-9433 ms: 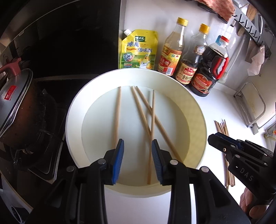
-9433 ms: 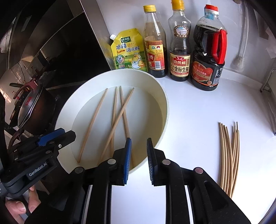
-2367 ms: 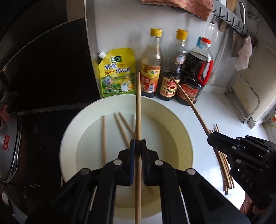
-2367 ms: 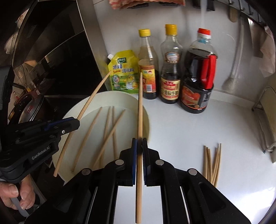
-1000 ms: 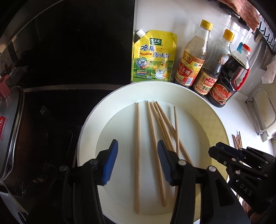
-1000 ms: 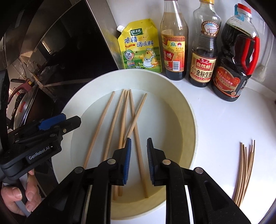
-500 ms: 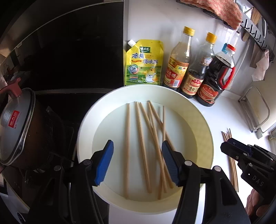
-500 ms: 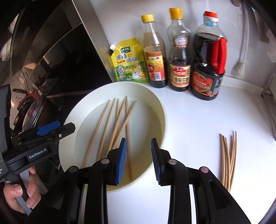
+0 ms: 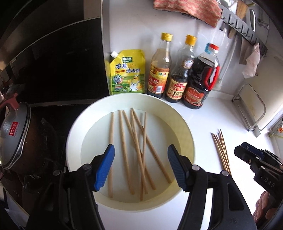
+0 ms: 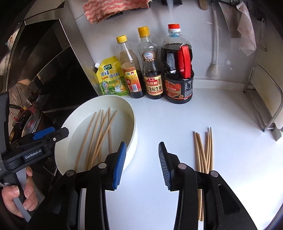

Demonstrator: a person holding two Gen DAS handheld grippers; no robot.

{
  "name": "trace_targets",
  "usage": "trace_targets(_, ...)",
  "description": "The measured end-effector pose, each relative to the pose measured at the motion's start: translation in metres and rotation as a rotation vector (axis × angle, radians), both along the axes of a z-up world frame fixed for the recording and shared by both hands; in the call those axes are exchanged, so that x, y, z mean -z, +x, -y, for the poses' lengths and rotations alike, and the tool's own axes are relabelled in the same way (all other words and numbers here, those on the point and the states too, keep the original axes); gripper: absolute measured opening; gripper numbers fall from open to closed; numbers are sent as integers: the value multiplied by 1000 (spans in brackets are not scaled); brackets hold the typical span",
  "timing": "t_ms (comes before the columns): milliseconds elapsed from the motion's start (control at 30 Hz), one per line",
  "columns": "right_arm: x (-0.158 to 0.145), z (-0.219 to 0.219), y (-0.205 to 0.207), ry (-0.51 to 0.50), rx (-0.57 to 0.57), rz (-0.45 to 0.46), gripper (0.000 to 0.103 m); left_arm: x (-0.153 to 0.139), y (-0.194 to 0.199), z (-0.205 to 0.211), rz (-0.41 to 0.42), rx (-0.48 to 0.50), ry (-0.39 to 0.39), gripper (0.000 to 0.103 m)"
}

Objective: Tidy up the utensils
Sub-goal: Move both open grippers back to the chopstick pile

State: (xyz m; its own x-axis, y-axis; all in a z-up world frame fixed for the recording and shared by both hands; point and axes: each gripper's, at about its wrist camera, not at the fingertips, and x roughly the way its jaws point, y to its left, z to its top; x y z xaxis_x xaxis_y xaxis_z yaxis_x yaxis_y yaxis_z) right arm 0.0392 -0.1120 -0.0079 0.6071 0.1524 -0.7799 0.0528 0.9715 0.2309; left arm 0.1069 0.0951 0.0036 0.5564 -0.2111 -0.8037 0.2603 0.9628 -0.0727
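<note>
Both tools spread and empty: left tool faces the basin, right tool the counter chopsticks.

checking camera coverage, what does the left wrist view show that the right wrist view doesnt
Only the left wrist view shows the whole white basin rim, the pot lid nearly in full, and the open left gripper head-on over the chopsticks in the basin.

Only the right wrist view shows the hanging brush, the hand on the left gripper's handle, and the open right gripper above bare counter.

Both show the yellow pouch, three sauce bottles, the wall cloth and the chopsticks on the counter.
</note>
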Motion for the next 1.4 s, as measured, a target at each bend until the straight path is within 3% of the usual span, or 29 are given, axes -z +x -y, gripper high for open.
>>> trace_targets(267,17,39,-29,-8,46,-48,37,13,-25,42,-35,56,4,61)
trace_targets(700,94,117,-59,-35,142,-179,37,50,-53,122,-64,135,42,64)
trace_targets(933,121,145,-58,-11,173,-193,38,79,-64,156,-80,177,37,65)
trace_targets(1200,122,148,-51,-8,125,-152,43,102,-65,173,-92,156,5,65)
trace_targets(1400,131,145,-37,-29,93,-146,43,114,-61,175,-90,117,-19,71)
